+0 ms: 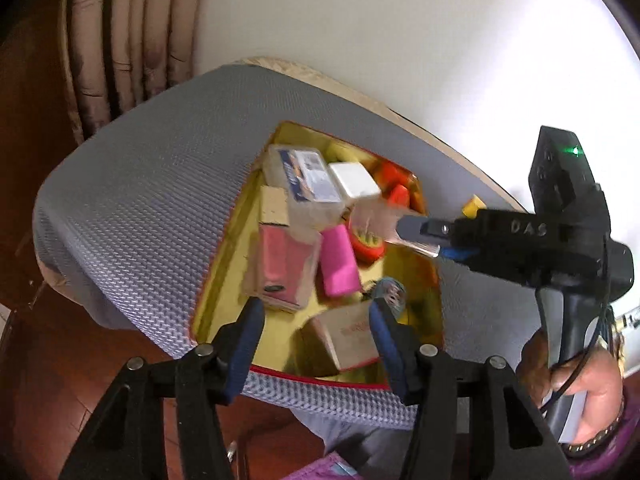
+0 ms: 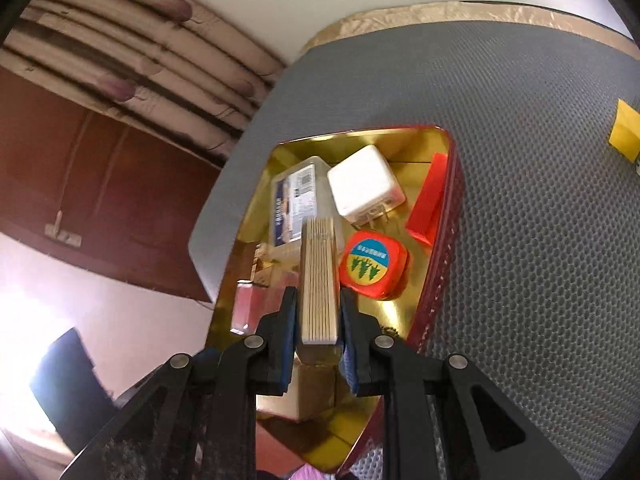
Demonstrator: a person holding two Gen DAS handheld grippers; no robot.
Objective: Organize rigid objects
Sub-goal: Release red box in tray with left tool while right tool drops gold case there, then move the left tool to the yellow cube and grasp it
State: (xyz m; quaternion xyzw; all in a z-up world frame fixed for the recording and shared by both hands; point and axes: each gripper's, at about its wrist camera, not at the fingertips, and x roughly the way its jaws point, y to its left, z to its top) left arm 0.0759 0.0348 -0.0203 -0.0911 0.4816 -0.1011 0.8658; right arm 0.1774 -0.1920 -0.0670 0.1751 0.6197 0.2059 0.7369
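A grey mesh mat covers the counter, and on it sits a red-walled tin with a gold inside, crowded with small things. Only the left wrist view shows the whole tin, with a pink block, a pink-faced box and a small carton at its near end, and the person's hand gripping the right gripper from the right side. The left gripper hangs over the tin's near end with its jaws apart and nothing pressed between them. Only the right wrist view shows the right jaws clamped on a slim bundle of thin sticks above the tin, its long axis running away from the camera toward a clear labelled case, a white plug charger and a red round-cornered tin. A yellow block lies on the mat, well apart.
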